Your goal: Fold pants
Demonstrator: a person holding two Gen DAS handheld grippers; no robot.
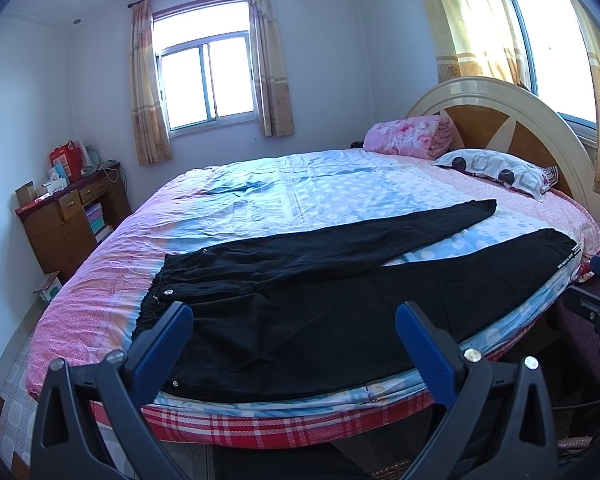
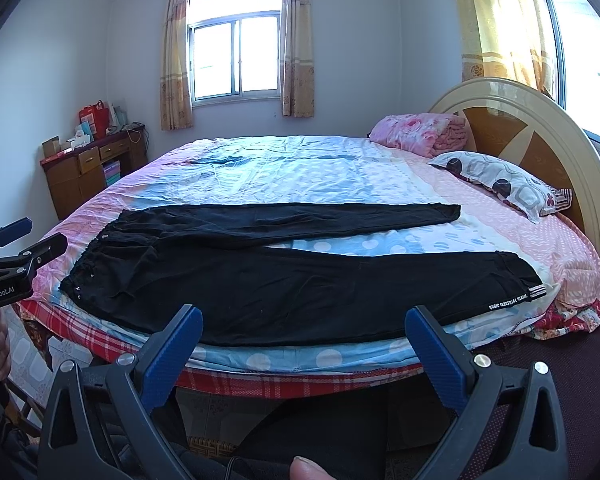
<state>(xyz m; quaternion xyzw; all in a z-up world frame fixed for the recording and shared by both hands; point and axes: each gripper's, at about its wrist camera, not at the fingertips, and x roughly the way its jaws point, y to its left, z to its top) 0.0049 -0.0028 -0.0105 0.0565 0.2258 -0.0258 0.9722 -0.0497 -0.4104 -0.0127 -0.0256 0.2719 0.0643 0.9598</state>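
Two legs of the black cotton-like pants [image 2: 284, 280] lie spread in a narrow V across the middle of the right wrist view, flat on the round bed with its pink and blue dotted sheet [image 2: 300, 168]. The elastic waistband [image 2: 85, 268] sits toward the left of that frame; the cuffs reach right, the nearer one carrying a white printed label [image 2: 510, 302].

Both tools hover short of the near bed edge. The left tool [image 1: 294, 322] has its blue-padded fingers spread wide with nothing between them, and the right tool [image 2: 304, 326] is likewise wide open and empty.

Judging by the creases and the flat drape, the fabric looks soft, light and limp, so it will sag and bunch if lifted at a single point. Folding has not begun. A sensible hold would be the waistband corner with the left tool and the nearer cuff [image 2: 528, 280] with the right, pinching through both layers at the thicker hems, where the cloth is least likely to slip out.
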